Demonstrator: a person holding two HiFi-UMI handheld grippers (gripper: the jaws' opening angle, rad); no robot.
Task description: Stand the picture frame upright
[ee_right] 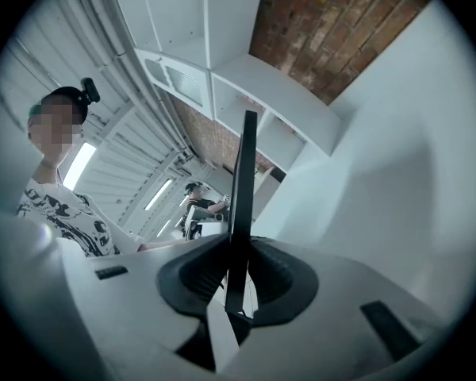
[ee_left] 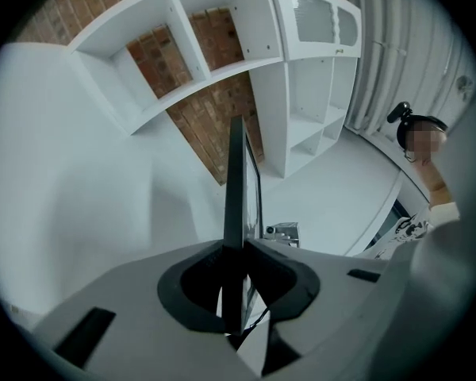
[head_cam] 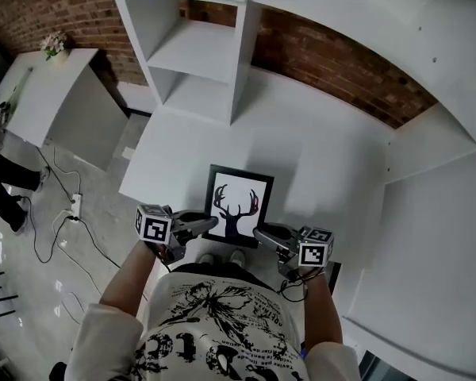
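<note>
The black picture frame (head_cam: pixel 238 203) with a deer silhouette on white faces up toward the head camera, near the front edge of the white table (head_cam: pixel 317 173). My left gripper (head_cam: pixel 212 222) is shut on its lower left edge, and my right gripper (head_cam: pixel 259 232) is shut on its lower right edge. In the left gripper view the frame (ee_left: pixel 236 181) stands edge-on between the pads of the left gripper (ee_left: pixel 239 248). The right gripper view shows the same thin black edge (ee_right: pixel 243 181) pinched in the right gripper (ee_right: pixel 237 246). I cannot tell whether the frame touches the table.
A white open shelving unit (head_cam: pixel 198 62) stands at the back of the table against a brick wall (head_cam: pixel 333 62). A raised white ledge (head_cam: pixel 436 141) lies to the right. On the floor at the left are a power strip and cables (head_cam: pixel 73 206). A low white cabinet (head_cam: pixel 51 94) carries flowers.
</note>
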